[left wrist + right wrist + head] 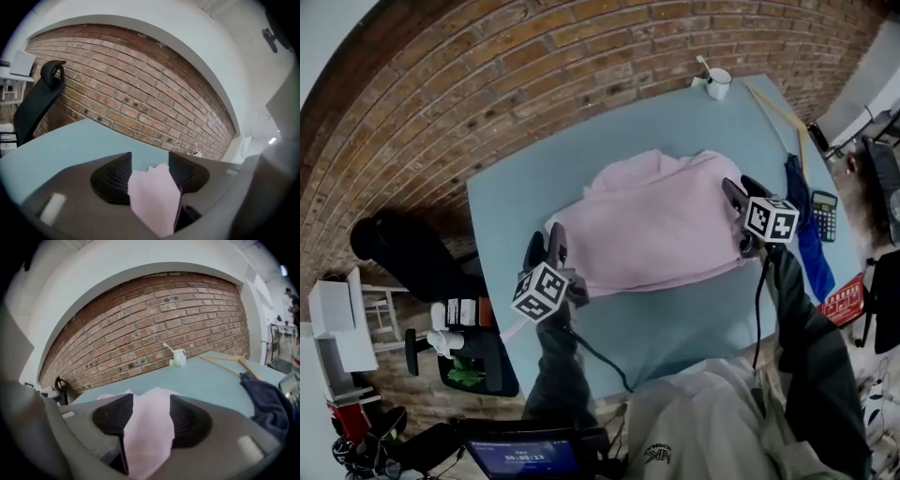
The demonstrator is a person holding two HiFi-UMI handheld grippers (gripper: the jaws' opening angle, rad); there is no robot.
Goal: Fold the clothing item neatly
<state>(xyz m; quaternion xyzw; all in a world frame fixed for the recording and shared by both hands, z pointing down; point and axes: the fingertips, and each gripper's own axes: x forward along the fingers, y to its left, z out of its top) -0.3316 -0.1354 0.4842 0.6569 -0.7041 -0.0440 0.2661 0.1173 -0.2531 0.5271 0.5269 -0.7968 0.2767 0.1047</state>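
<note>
A pale pink garment lies folded over on the light blue table. My left gripper is at the garment's near left corner. In the left gripper view the jaws stand apart, and a flap of the pink cloth lies loosely between them. My right gripper is over the garment's right edge. In the right gripper view its jaws are spread wide, with pink cloth lying between the pads and not squeezed.
A white cup stands at the table's far corner, with a wooden hanger beside it. A dark blue garment and a calculator lie along the right edge. A black chair stands left, by the brick wall.
</note>
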